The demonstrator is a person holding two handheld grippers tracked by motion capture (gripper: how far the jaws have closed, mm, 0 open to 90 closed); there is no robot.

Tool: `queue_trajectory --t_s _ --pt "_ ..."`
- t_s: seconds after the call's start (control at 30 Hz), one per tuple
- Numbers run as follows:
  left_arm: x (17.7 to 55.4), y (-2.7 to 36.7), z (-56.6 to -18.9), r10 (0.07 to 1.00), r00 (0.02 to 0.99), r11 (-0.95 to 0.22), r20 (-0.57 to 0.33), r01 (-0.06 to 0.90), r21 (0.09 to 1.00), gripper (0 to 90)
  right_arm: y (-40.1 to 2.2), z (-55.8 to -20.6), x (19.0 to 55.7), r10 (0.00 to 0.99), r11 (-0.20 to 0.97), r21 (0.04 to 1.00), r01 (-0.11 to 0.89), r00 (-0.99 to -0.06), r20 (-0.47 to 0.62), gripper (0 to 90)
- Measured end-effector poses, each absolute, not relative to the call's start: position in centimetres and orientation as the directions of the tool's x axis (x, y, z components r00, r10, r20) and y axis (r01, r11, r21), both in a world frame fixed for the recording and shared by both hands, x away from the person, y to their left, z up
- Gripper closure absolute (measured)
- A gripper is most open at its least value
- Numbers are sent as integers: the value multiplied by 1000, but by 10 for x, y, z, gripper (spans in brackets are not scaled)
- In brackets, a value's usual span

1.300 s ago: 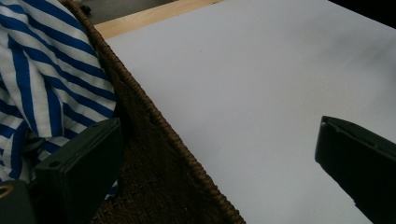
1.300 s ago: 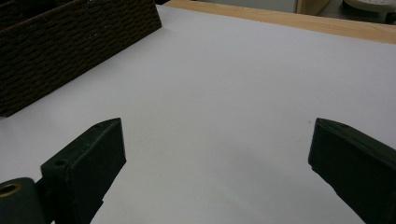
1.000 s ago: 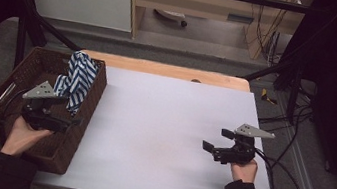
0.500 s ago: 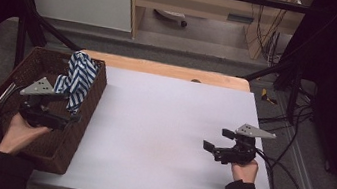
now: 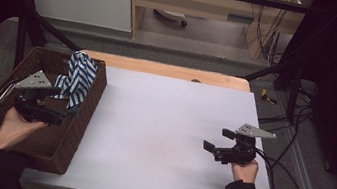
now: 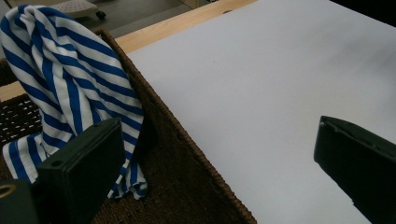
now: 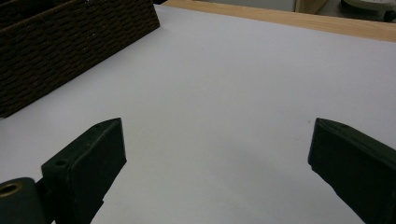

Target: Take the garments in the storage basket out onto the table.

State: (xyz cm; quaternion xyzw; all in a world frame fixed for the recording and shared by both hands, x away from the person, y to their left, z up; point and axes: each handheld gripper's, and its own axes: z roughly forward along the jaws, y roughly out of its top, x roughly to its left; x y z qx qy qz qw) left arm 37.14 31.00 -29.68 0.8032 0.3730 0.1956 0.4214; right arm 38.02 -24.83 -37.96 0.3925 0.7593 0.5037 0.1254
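Striped cloth (image 5: 77, 79) is draped over the basket (image 5: 84, 112) wall; I've got my left gripper (image 5: 59, 119) beside it, jaws wide apart, right gripper (image 5: 209, 144) gaping above the white table (image 5: 162, 124).

One striped cloth (image 5: 77, 79), one wicker basket (image 5: 84, 112), one white table (image 5: 162, 124), two grippers.
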Motion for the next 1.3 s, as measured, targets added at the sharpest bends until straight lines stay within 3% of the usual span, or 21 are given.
queue_trajectory --t_s 1.3 --pt "408 309 -256 797 601 -393 63 438 808 17 -248 -380 380 722 187 864 468 -662 203 45"
